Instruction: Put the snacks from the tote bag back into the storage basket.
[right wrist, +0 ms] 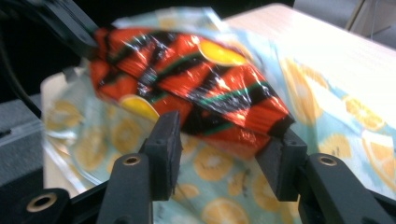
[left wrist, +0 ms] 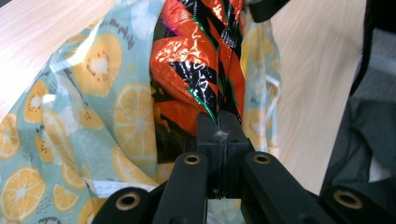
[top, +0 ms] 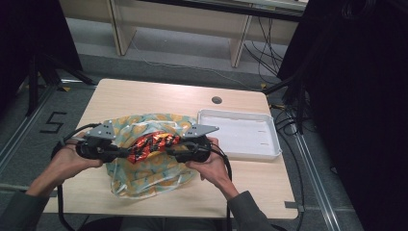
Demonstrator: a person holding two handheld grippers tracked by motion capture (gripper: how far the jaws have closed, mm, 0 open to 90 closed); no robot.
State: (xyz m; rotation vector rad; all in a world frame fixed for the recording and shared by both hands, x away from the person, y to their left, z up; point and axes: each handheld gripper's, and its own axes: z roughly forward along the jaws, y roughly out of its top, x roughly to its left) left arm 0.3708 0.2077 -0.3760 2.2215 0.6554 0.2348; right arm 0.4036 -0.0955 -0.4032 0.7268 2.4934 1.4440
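Left gripper (left wrist: 219, 135) clamped tight on the snack packet's (top: 155, 146) crimped end seam, so it hangs above the fruit-print bag (top: 144, 173). Right gripper (right wrist: 224, 154) jaws apart, straddling the packet's other end, not pressing, likely to steady it. White tray (top: 269, 154) beyond on the table (top: 144, 94).

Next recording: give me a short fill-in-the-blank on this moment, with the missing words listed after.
1. The left claw is shut on one end of the orange and black ____.
2. The fruit-print bag under the packet shows slices of ____.
3. To the right of the bag, the table bears an empty white ____.
4. Around the packet's other end, the jaws of the right claw stand ____.

Missing words: snack packet; orange; tray; open
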